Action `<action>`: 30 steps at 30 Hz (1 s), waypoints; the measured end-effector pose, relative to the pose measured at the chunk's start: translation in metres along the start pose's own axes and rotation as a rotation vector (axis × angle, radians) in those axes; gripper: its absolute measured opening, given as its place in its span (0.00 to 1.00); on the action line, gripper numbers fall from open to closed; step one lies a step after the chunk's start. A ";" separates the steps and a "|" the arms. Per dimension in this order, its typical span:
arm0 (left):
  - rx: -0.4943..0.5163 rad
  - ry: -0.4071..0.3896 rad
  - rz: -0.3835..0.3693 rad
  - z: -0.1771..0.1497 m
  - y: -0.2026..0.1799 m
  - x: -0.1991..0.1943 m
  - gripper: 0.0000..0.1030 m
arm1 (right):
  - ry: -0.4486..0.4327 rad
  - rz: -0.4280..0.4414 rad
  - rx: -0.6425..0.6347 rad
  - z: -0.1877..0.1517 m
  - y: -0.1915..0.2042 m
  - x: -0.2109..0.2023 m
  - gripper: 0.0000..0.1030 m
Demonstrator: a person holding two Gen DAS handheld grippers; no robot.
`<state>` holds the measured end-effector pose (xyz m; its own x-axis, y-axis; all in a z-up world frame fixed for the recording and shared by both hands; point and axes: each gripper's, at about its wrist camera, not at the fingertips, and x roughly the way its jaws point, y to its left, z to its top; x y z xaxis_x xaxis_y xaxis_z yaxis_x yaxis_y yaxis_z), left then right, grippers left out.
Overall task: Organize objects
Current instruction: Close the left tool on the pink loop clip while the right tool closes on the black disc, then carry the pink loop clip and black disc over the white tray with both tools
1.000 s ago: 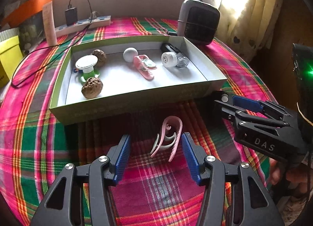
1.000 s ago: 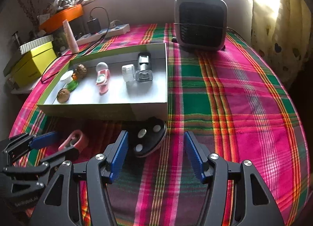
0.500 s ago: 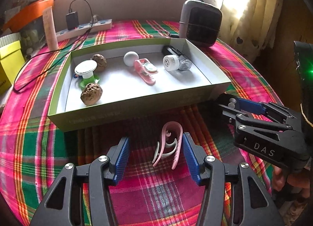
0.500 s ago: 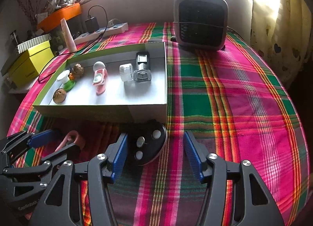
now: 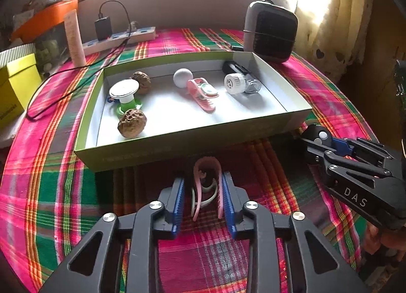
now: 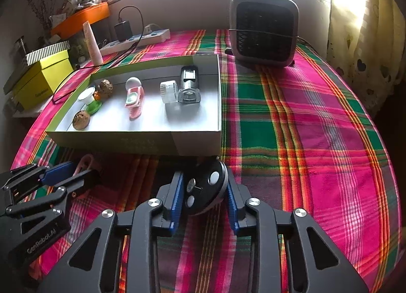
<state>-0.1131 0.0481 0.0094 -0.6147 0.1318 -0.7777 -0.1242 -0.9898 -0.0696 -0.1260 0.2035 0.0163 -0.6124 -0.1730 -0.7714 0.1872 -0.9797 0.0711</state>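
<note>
My left gripper (image 5: 203, 199) is shut on a pink and white clip (image 5: 206, 186), just in front of the green tray (image 5: 177, 143). My right gripper (image 6: 204, 195) is shut on a round black remote with white buttons (image 6: 205, 186), at the tray's near right corner (image 6: 195, 140). The remote also shows in the left wrist view (image 5: 316, 134), and the clip in the right wrist view (image 6: 87, 162). The tray holds two walnuts (image 5: 132, 124), a green and white toy (image 5: 125, 95), a white ball (image 5: 182, 77), a pink clip (image 5: 203, 95), a white cylinder (image 5: 236, 83) and a black device (image 6: 189, 82).
A grey fan heater (image 6: 264, 30) stands behind the tray on the plaid tablecloth (image 6: 317, 128). A power strip with charger and cable (image 5: 119, 36), a pink tube (image 5: 74, 39) and a yellow box (image 6: 43, 79) are at the back left.
Both grippers have closed: the left onto the pink and white clip, the right onto the black remote. Both have moved a little closer to the tray.
</note>
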 end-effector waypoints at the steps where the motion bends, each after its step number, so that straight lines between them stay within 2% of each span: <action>1: -0.002 0.000 0.000 0.000 0.001 0.000 0.21 | -0.001 0.000 0.000 0.000 0.000 0.000 0.30; 30: -0.015 -0.004 -0.019 -0.001 0.004 -0.001 0.21 | -0.017 0.006 0.009 -0.002 -0.001 -0.006 0.27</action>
<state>-0.1124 0.0441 0.0097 -0.6151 0.1507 -0.7739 -0.1241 -0.9878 -0.0938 -0.1214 0.2053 0.0196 -0.6240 -0.1799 -0.7604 0.1838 -0.9796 0.0810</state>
